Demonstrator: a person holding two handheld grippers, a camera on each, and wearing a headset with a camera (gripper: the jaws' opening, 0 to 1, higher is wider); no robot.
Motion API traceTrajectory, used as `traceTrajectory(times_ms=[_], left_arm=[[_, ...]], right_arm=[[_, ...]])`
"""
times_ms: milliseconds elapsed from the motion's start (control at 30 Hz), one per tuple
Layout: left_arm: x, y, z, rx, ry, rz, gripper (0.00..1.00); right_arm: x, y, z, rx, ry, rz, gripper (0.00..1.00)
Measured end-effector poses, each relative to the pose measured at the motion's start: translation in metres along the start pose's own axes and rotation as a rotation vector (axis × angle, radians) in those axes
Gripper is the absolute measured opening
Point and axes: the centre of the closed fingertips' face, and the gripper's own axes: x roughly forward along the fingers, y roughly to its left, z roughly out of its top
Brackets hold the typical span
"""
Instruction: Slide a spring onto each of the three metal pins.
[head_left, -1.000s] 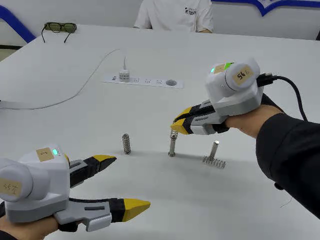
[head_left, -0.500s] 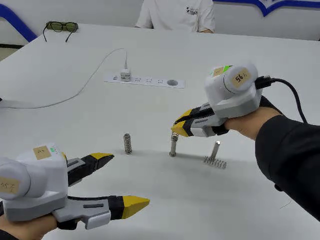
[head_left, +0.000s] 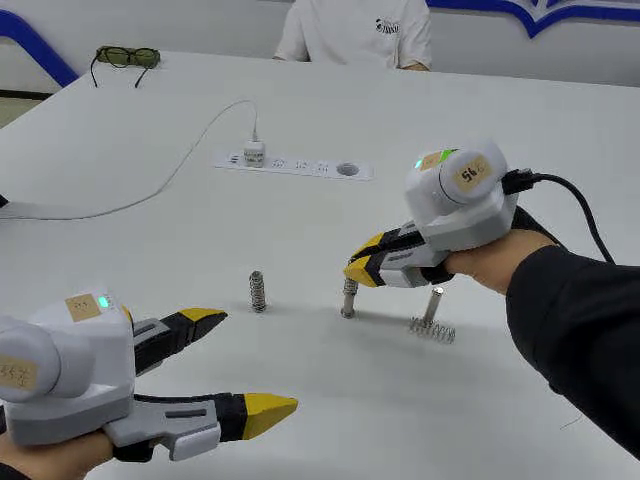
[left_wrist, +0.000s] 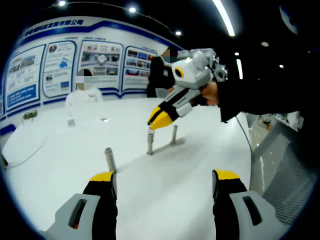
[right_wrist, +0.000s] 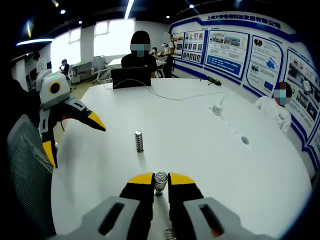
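Right gripper (head_left: 357, 270) pinches a spring (right_wrist: 160, 182) on the middle pin (head_left: 347, 301).

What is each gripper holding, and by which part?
The right gripper pinches the spring near its top, on the middle pin; the left gripper holds nothing.

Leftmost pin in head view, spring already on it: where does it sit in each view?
Head view: spring-covered pin left of centre, level with the other pins.
Left gripper view: spring-covered pin lower left, just above the left-hand jaw.
Right gripper view: spring-covered pin near centre, beyond the jaws.
Shared landmark: middle spring, pinched by the right gripper; the pin stands to its left in every view.
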Motion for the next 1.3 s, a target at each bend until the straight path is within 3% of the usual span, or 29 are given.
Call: traceTrajectory(times_ms=[900, 1300], left_arm=[[-0.001, 0.001, -0.006, -0.008, 0.007, 0.006, 0.78], [-0.001, 0.0, -0.006, -0.009, 0.007, 0.008, 0.78]], right_arm=[[0.019, 0.0, -0.026, 0.025, 0.044, -0.011, 0.12], [0.021, 0.0, -0.027, 0.019, 0.04, -0.016, 0.12]])
